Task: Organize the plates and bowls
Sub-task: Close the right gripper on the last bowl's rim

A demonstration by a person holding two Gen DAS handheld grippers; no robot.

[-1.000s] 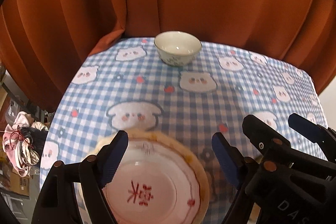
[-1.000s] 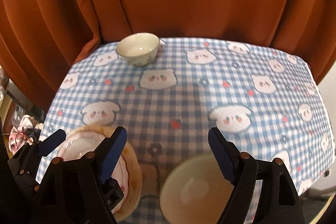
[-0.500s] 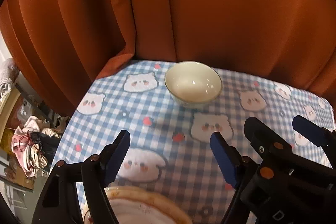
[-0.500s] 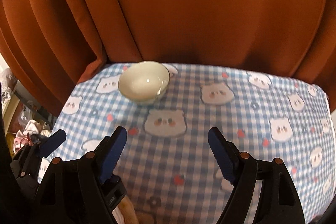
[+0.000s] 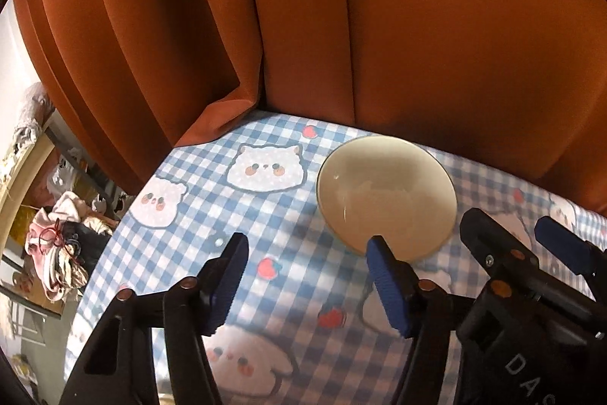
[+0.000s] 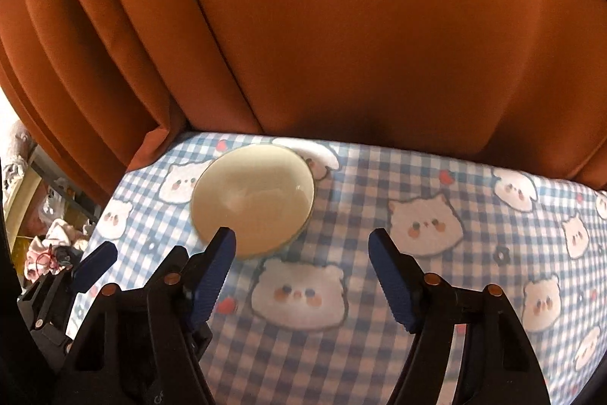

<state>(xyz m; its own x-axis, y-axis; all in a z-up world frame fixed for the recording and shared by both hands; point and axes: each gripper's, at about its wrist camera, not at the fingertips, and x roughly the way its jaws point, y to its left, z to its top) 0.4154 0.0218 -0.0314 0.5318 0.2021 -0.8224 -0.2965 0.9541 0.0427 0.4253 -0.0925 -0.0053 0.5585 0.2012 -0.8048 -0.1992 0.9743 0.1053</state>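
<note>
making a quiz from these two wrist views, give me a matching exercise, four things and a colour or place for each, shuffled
Things
1. round cream ceramic bowl
2. pleated fabric curtain
3. checked tablecloth with bear faces
4. heap of pink and white cloth

Descriptions
A. rust orange, hanging behind the table
B. blue and white, spread over the table
C. off the table, past its left edge
D. standing on the table near its far edge

Pairs: 1-D, 2-A, 3-B, 4-C
</note>
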